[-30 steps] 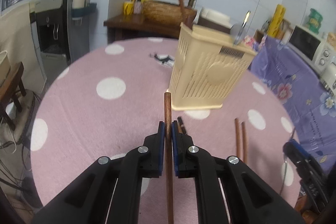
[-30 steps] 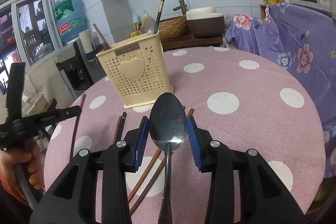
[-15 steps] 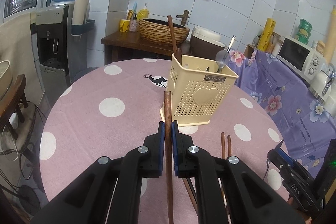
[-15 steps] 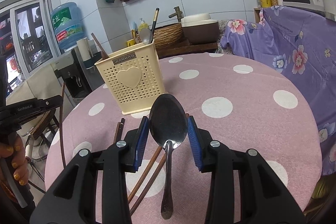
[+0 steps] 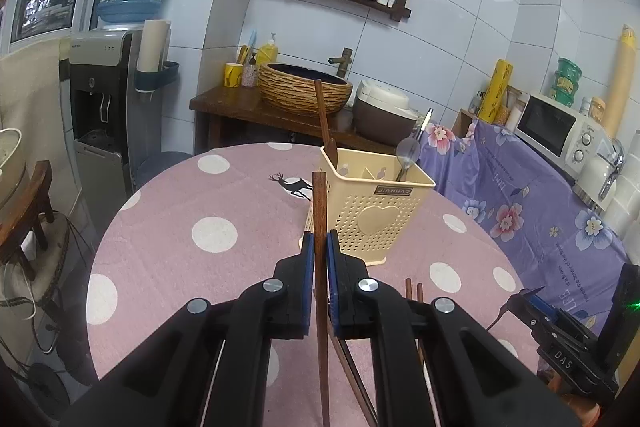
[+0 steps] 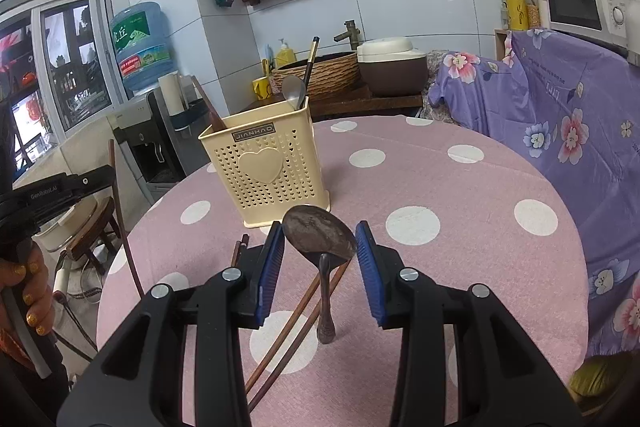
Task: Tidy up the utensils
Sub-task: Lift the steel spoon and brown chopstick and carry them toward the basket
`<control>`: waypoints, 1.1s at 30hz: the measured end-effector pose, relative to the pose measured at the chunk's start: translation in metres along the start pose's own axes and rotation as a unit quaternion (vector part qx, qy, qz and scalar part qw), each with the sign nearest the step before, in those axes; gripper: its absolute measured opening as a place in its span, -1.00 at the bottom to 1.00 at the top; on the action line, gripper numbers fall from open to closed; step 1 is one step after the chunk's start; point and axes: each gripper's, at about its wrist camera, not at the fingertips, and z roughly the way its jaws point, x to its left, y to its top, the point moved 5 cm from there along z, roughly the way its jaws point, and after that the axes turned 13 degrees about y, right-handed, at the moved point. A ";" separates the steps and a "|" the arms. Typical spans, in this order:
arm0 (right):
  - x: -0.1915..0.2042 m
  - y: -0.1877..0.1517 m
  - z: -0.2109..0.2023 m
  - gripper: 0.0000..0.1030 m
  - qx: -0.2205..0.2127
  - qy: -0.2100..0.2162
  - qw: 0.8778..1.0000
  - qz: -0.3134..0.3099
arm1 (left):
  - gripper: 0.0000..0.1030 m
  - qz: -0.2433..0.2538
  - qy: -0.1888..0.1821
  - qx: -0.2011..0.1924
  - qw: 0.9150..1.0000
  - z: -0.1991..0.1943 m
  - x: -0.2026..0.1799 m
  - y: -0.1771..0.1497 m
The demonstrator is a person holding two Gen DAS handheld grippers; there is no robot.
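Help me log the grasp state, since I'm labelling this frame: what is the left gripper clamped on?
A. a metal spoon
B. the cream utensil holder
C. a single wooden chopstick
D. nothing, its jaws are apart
C: the left gripper has its blue pads pressed against a single wooden chopstick, which stands upright in front of the cream utensil holder.

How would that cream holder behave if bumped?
The holder is tall on a small base, so it would probably tip. Its perforated walls look like thin plastic, likely light, so it may slide. The leaning spoon and chopstick might add top weight.
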 end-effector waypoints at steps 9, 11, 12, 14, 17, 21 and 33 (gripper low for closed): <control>0.009 0.017 0.001 -0.27 0.001 0.012 1.000 -0.009 | -0.86 0.001 -0.009 -0.023 1.000 -0.007 -0.003 0.020; 0.013 0.028 0.004 -0.27 -0.004 0.016 1.000 -0.014 | -0.97 0.004 -0.013 -0.033 0.999 -0.008 -0.005 0.029; 0.015 0.034 0.006 -0.27 -0.007 0.019 1.000 -0.017 | -0.97 0.003 -0.013 -0.039 0.999 -0.009 -0.006 0.036; 0.019 0.048 0.009 -0.27 -0.011 0.024 0.999 -0.022 | -0.97 0.009 -0.011 -0.049 0.999 -0.010 -0.007 0.047; 0.023 0.063 0.017 -0.27 -0.015 0.024 0.999 -0.028 | -0.97 0.010 -0.003 -0.055 0.998 -0.006 -0.007 0.055; 0.023 0.063 0.023 -0.27 -0.014 0.020 0.999 -0.029 | -0.97 0.000 -0.001 -0.023 1.000 0.014 0.004 0.049; 0.005 0.042 0.018 -0.27 -0.012 0.008 1.000 -0.001 | -0.45 0.030 0.023 0.155 0.987 0.126 0.003 -0.030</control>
